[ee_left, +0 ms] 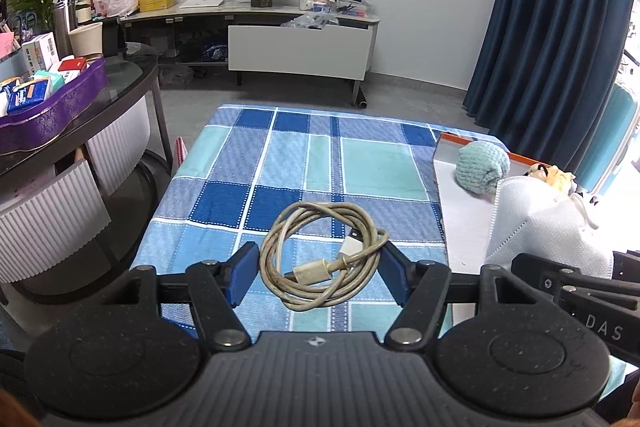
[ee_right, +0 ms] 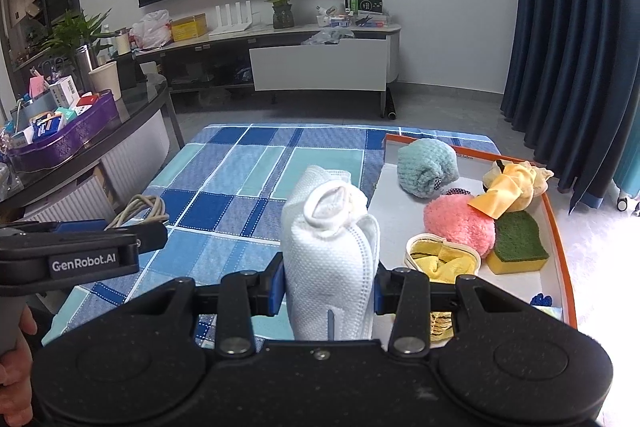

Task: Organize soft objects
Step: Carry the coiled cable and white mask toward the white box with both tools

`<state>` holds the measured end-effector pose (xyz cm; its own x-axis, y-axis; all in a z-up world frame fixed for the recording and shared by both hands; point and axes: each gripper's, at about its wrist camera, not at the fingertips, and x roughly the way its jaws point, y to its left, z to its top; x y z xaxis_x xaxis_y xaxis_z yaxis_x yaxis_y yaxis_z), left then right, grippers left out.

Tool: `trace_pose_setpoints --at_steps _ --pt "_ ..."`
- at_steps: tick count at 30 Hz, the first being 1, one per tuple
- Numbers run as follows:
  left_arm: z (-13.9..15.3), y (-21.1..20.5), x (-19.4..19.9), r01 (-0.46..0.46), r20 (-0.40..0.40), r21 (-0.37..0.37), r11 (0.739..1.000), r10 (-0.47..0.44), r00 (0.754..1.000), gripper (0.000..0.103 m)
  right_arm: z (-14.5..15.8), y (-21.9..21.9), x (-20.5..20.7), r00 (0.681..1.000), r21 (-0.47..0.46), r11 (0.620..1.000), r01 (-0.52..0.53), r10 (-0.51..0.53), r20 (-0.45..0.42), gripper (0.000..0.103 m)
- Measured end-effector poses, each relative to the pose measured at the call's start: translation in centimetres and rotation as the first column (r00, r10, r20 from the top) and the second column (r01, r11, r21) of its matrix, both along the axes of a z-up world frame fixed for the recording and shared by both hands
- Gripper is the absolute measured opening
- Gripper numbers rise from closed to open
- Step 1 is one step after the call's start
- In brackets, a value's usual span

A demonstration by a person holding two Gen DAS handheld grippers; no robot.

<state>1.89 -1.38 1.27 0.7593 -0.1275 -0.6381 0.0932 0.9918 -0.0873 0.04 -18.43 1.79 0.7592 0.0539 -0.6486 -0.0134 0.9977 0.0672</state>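
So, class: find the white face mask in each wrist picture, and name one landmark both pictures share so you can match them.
Left wrist view: the white face mask stands at the right edge, in front of the white tray, above the right gripper's black arm.
Right wrist view: the mask is at lower centre, upright, clamped between the jaws of the right gripper.
Shared landmark: the teal fluffy ball in the tray's far corner.
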Motion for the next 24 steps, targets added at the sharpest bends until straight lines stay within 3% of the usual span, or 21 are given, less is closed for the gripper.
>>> trace_pose_setpoints --at_steps 24 --pt "0.4 -2.8 -1.0 0.089 0.012 -0.001 0.996 -0.089 0.996 0.066 0.5 -2.8 -1.7 0.998 0.006 0.998 0.067 -0.067 0.015 0.048"
